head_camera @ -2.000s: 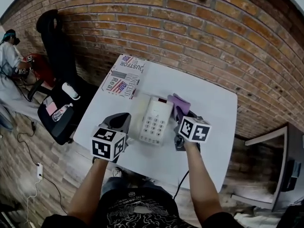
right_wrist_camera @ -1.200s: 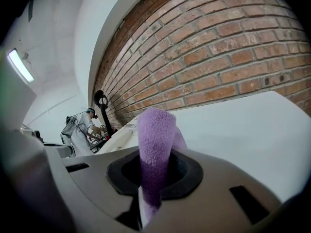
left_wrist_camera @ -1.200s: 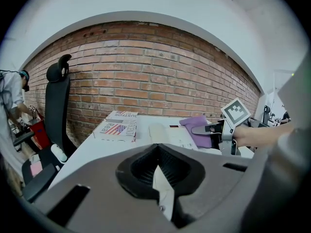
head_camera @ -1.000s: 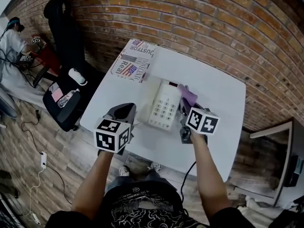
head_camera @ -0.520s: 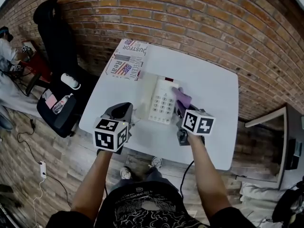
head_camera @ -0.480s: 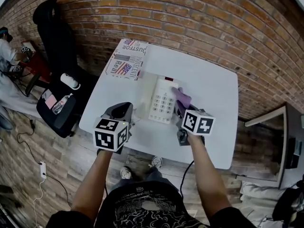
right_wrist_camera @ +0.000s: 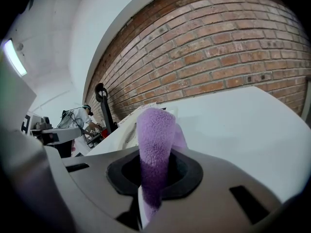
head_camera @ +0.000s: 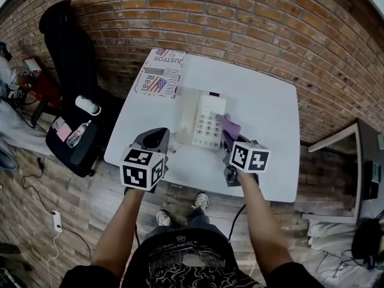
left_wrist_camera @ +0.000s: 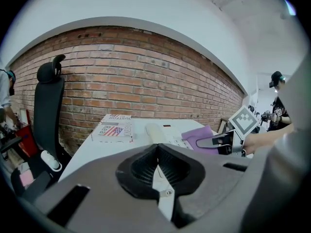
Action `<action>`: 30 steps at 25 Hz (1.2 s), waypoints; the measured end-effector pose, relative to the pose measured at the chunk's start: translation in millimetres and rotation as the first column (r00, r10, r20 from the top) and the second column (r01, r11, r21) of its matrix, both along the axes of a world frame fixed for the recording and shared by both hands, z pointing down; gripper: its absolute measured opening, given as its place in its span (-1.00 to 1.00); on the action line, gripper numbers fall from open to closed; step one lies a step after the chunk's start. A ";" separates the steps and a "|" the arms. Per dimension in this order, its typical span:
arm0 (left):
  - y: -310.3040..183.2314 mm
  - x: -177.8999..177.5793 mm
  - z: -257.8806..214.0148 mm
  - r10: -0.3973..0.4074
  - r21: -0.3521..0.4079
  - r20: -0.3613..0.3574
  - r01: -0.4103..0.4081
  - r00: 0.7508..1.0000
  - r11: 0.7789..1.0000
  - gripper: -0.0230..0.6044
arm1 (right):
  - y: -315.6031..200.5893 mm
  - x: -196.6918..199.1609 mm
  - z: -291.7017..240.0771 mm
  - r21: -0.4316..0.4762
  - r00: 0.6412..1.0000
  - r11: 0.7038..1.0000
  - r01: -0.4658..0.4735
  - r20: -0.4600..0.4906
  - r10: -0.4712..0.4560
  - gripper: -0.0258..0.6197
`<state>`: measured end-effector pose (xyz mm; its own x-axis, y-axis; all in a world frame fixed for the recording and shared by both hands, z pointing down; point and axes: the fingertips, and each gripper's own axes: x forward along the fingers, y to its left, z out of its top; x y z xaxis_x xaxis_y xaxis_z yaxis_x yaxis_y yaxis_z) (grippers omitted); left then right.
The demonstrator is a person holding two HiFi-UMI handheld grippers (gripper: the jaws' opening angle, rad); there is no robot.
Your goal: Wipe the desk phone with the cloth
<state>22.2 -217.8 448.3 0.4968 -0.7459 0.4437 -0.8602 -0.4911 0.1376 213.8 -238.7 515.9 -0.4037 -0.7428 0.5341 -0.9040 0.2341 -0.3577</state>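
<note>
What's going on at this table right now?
A person is wiping a desk phone on a white table. The right gripper is shut on a purple cloth and holds it at the right side of the phone's keypad. The left gripper is off to the left of the phone, near the table's front edge, with its jaws together and nothing in them. A printed box lies at the table's far left corner.

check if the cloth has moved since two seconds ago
Yes. Against the phone, the cloth has slid from beside its far right corner toward its near end, now overlapping the right edge.
</note>
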 end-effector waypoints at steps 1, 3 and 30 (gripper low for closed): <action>1.8 -1.4 -0.2 0.003 0.001 -0.005 -0.003 1.000 1.000 -0.91 | 3.7 -1.5 0.8 -0.001 1.000 1.000 -0.003 -0.001 0.003 -0.79; 5.6 -4.0 -0.2 0.011 -0.001 -0.012 -0.011 1.000 1.000 -0.91 | 11.3 -4.7 2.1 -0.004 1.000 1.000 -0.010 0.001 0.010 -0.79; 44.5 -36.9 -5.3 0.096 0.009 -0.049 -0.096 0.994 0.995 -0.91 | 66.6 -72.5 17.1 -0.025 0.990 0.995 -0.095 0.101 0.097 -0.79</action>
